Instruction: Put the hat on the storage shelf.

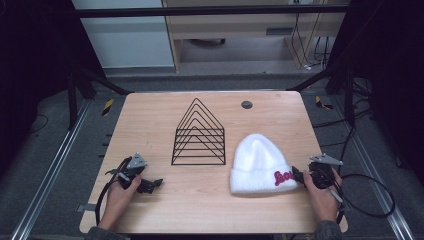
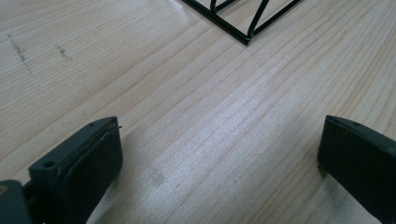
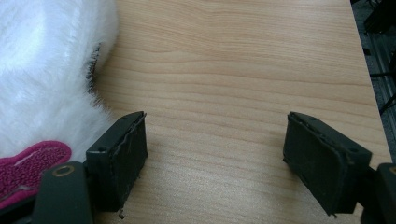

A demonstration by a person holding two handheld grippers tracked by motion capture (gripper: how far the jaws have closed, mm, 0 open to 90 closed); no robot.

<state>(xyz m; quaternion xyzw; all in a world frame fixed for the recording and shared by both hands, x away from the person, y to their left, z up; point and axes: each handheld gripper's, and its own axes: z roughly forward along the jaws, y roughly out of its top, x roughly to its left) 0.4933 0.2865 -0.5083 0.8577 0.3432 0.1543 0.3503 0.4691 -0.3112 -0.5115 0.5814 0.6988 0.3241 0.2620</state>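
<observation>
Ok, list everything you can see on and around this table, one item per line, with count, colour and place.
Table: one, light wood, centre of the high view.
Wire rack: one, black, triangular, middle of the table.
Beanie: one, white and fluffy with pink lettering on the cuff, right of the rack.
Round cap: one, grey, set in the table near the far edge.
Left gripper: one, black, jaws open, near left part of the table, held in a hand.
Right gripper: one, black, jaws open, beside the beanie's cuff, held in a hand.

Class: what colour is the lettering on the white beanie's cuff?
Pink-red lettering on the beanie, clearest in the high view.
</observation>
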